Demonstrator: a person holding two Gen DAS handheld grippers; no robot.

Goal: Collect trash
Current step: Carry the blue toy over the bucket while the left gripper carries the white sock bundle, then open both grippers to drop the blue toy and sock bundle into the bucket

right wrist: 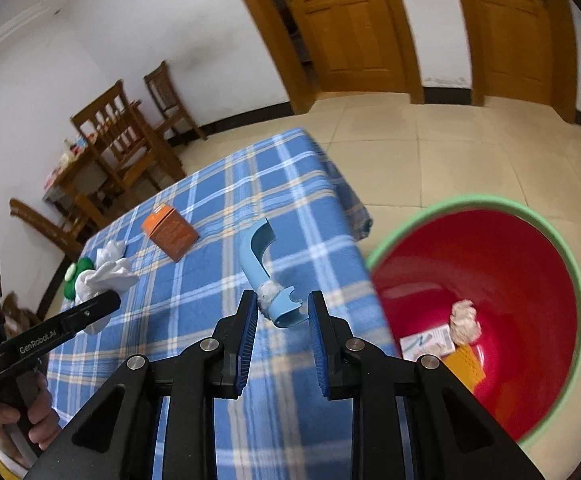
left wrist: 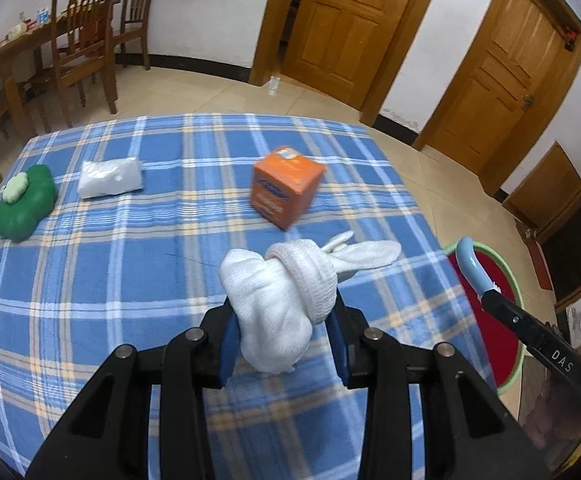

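Table under blue plaid cloth held an orange box, white packet and green case, seemingly uncollected. Bin beside it already held some scraps. Left gripper clamped a knotted white cloth; right gripper held a blue plastic piece, its contact on one side unclear.

knotted white cloth bundle clamped between left gripper pads, tails toward 2 o'clock. curved light-blue plastic piece pinched upright in right gripper. red green-rimmed plastic basin at 3 o'clock, holding crumpled paper.
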